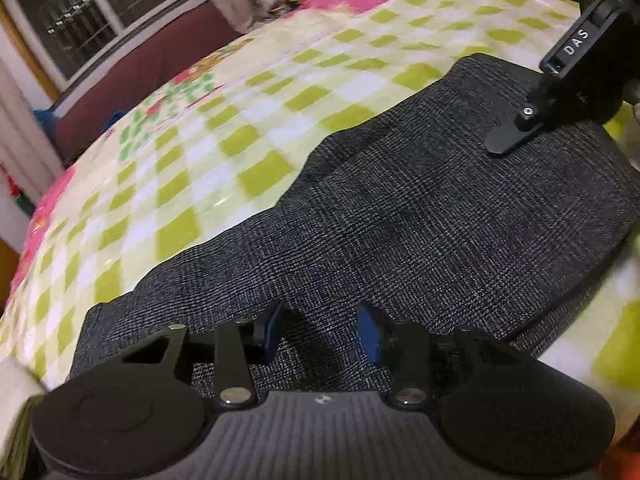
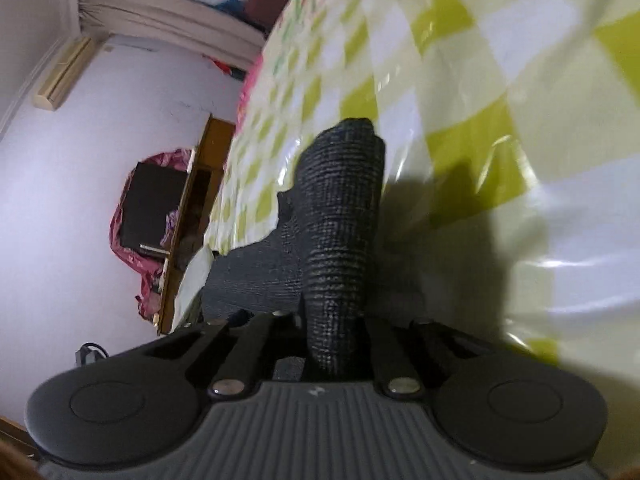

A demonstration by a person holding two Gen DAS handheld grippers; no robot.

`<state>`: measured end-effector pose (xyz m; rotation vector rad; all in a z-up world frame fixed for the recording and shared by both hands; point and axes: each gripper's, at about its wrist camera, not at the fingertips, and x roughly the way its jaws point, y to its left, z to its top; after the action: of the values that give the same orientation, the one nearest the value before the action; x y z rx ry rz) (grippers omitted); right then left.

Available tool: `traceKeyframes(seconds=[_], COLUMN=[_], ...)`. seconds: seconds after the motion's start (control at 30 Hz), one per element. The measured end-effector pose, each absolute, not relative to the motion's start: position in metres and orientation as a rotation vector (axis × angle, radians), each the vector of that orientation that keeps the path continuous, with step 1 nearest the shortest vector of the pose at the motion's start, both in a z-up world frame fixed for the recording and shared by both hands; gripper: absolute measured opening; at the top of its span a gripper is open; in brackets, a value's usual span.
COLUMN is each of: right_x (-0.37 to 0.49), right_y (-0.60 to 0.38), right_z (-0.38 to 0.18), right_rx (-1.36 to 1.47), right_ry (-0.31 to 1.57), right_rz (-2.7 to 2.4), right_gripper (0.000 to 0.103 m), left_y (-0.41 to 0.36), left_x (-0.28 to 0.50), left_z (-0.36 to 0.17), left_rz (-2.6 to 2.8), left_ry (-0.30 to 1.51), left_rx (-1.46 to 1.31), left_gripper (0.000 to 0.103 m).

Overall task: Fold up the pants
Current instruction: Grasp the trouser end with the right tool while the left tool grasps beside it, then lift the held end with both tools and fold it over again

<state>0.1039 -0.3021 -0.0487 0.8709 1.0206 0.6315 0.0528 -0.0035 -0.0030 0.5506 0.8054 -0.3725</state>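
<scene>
Dark grey pants [image 1: 420, 216] lie flat on my bed's green-checked blanket [image 1: 224, 128], w/ pink floral edges. My left gripper [image 1: 320, 330] hangs just over the near end, jaws apart, nothing btwn them. My right gripper [image 2: 334, 328] is clamped on a bunched fold of the fabric at the far end.

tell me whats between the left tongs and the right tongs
Only the dark pants, lying flat on the checked bedcover, span from the left tongs to the right tongs; left wrist view.
</scene>
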Motion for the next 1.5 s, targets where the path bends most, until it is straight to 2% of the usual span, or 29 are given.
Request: traceKeyframes(seconds=[0.17,0.33,0.57,0.73,0.93,1.1,1.5], right_x=[0.088,0.066,0.062,0.080,0.099,0.105,0.106], right_y=[-0.360,-0.390,-0.351,-0.253,-0.143,-0.068,-0.024], right_z=[-0.048,-0.018,0.044,0.086,0.082,0.048,0.041], right_rx=[0.891,0.849,0.635,0.373,0.184,0.085,0.109], right_ry=[1.007,0.968,0.943,0.905,0.936,0.986,0.983], right_rz=[0.420,0.282,0.259,0.320,0.421,0.443,0.371], right_gripper=[0.007,0.007,0.010,0.010,0.010,0.010,0.012], left_y=[-0.055,-0.077,-0.011,0.020,0.030,0.057,0.081], left_x=[0.044,0.045,0.041,0.034,0.020,0.015,-0.008], left_z=[-0.007,-0.001,0.007,0.000,0.006,0.017,0.023], left_rz=[-0.536,-0.607,-0.407,-0.403,-0.428,-0.393,-0.370], left_ry=[0.782,0.754,0.738,0.786,0.757,0.740,0.707], left_rx=[0.565,0.524,0.463,0.361,0.248,0.133,0.082], left_gripper=[0.054,0.055,0.055,0.056,0.055,0.055,0.056])
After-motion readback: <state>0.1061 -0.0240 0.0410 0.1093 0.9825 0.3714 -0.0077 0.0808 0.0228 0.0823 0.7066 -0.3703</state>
